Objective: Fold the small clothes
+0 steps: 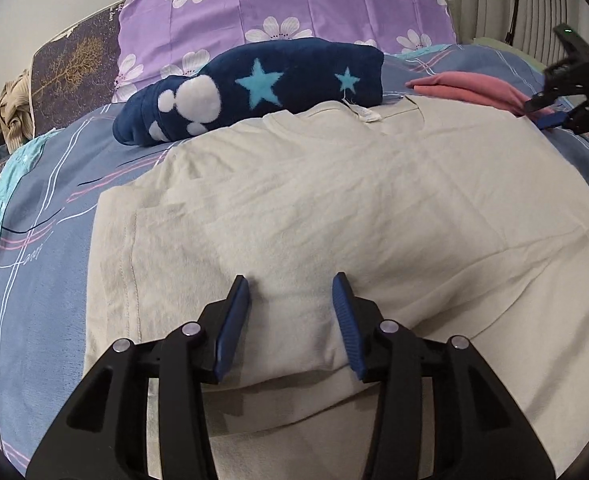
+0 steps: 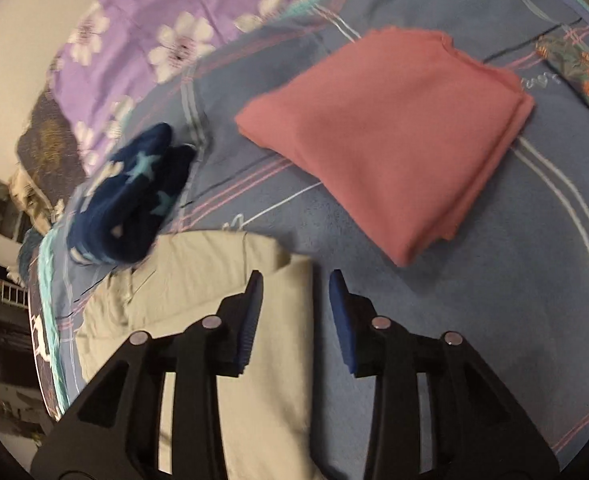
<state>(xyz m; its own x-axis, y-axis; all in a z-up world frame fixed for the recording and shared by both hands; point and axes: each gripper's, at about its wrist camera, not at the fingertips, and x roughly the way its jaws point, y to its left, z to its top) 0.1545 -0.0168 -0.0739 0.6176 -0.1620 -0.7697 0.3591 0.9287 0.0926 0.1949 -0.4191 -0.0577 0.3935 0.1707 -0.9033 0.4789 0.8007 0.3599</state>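
Note:
A cream T-shirt [image 1: 334, 208] lies spread on the blue bed sheet [image 1: 46, 208], its sides folded in and its neck label at the far end. My left gripper [image 1: 292, 284] is open and empty, low over the shirt's near end. My right gripper [image 2: 294, 280] is open and empty, astride the shirt's far right edge [image 2: 230, 280]; it also shows at the right rim of the left wrist view [image 1: 550, 114]. A folded pink garment [image 2: 390, 136] lies just beyond it and shows in the left wrist view [image 1: 470, 88].
A folded navy fleece with stars and paw prints [image 1: 254, 88] lies past the shirt's collar, also in the right wrist view [image 2: 134, 196]. A purple flowered pillow [image 1: 278, 4] leans behind it. A flowered cloth [image 2: 586, 76] lies at the right.

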